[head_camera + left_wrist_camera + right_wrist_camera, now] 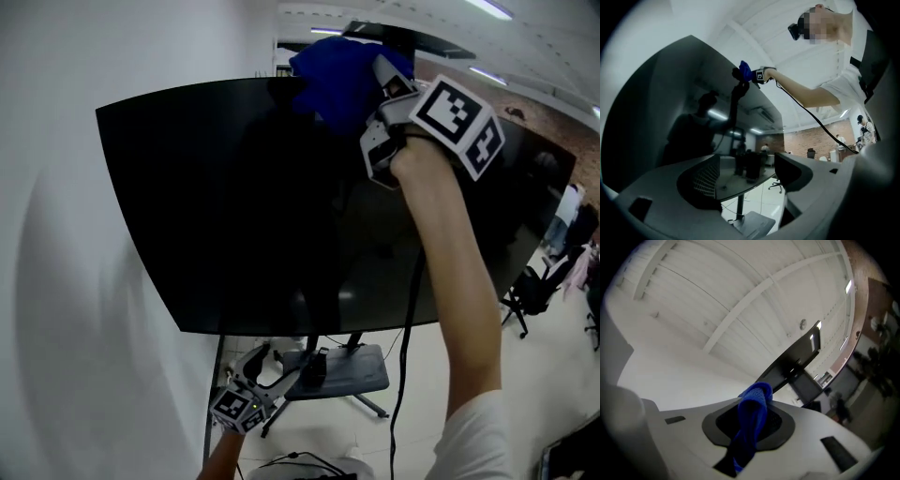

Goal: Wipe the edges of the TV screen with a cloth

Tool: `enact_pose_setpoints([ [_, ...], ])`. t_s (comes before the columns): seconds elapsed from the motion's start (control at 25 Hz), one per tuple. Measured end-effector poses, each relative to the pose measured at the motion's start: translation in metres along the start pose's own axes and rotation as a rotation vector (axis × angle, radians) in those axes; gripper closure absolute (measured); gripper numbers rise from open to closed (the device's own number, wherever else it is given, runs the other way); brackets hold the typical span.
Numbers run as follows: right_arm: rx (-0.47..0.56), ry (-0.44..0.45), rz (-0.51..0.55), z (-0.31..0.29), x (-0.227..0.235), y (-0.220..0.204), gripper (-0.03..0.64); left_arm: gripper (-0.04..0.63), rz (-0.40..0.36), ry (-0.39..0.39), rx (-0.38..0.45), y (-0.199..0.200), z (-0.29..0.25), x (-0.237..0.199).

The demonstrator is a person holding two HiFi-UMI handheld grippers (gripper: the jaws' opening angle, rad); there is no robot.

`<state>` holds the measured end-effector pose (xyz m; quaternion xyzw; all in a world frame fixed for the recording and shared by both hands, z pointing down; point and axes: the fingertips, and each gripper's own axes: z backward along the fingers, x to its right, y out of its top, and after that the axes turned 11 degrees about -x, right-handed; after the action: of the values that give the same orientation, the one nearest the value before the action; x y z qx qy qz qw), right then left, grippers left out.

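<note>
A big black TV screen stands on a floor stand beside a white wall. At its top edge, right of the middle, a bunched blue cloth rests against the frame, and my right gripper is shut on it. The right gripper view shows the cloth pinched between the pads, with the TV's top edge beyond. My left gripper hangs below the screen's bottom edge, open and holding nothing. In the left gripper view, the jaws stand apart below the screen, and the cloth shows high up.
The TV stand's grey base sits on the floor below the screen. A black cable hangs from the right arm. The white wall lies close on the left. Office chairs stand at the right.
</note>
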<state>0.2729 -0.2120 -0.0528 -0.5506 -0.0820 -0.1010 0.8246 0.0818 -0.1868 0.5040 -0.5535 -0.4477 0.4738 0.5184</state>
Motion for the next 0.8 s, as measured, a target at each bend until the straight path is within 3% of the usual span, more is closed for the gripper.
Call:
enact_pose_setpoints([
  [0.24,0.065,-0.202,0.003,0.087,0.125,0.071,0.552,0.249,-0.064,-0.151,-0.019,0.008,-0.073,0.069],
  [0.44,0.111,-0.389,-0.019,0.165,0.235,0.119,0.551,0.249,-0.038,-0.257,-0.063,0.029,-0.118,0.132],
  [0.64,0.158,-0.554,0.018,0.233,0.323,0.153,0.550,0.249,-0.035,-0.293,-0.076,0.026,-0.149,0.164],
  [0.8,0.204,-0.670,0.095,0.303,0.380,0.163,0.551,0.249,-0.057,-0.255,-0.064,0.001,-0.167,0.155],
])
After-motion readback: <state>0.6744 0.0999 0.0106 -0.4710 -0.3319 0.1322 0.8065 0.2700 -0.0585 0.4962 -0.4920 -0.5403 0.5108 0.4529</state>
